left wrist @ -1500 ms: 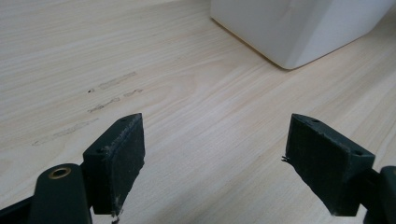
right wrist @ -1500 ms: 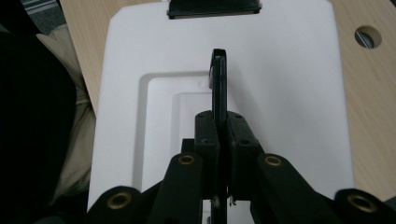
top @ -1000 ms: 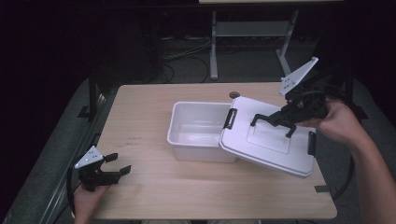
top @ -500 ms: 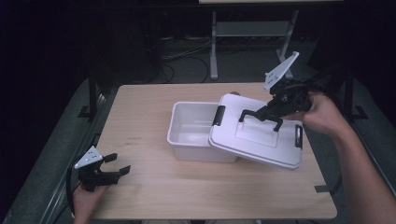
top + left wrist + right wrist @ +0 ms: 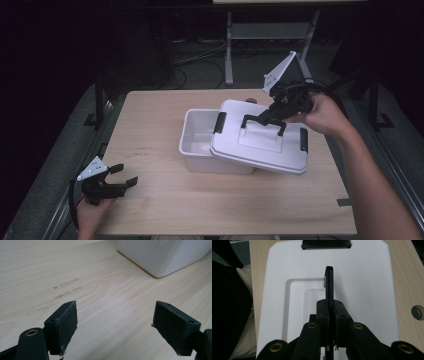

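The right gripper has its jaws pinching the black handle of the white lid, which has travelled left from the surface's right edge and now overhangs the right half of the open white box mid-surface, so closing looks near. The left gripper, jaws spread and empty, rests by the near left corner.
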`<state>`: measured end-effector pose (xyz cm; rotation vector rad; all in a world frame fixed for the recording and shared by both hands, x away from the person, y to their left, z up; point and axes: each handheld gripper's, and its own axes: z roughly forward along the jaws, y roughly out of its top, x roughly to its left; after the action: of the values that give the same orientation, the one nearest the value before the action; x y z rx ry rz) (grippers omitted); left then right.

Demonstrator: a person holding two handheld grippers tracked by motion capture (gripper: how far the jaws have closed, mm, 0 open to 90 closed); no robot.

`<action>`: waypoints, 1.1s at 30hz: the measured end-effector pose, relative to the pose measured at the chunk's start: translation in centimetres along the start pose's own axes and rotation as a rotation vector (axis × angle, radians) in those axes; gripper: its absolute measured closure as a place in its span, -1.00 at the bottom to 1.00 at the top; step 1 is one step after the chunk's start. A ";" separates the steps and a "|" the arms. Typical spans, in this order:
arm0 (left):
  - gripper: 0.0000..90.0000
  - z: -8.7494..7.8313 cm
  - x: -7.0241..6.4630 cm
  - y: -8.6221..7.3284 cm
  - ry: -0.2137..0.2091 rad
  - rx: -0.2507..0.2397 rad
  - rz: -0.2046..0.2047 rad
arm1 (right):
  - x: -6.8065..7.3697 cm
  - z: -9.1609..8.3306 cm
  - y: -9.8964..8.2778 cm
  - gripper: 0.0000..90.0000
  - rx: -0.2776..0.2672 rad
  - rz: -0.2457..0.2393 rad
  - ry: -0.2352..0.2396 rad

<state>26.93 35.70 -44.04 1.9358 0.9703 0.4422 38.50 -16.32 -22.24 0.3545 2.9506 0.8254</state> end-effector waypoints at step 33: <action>-0.59 -0.2 0.1 0.0 0.000 0.010 0.000 | -3.1 5.5 7.1 0.88 0.020 -0.096 0.095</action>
<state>26.88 35.93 -43.98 1.9449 0.9739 0.4385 43.63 -8.41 -23.24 0.1778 3.0368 0.8236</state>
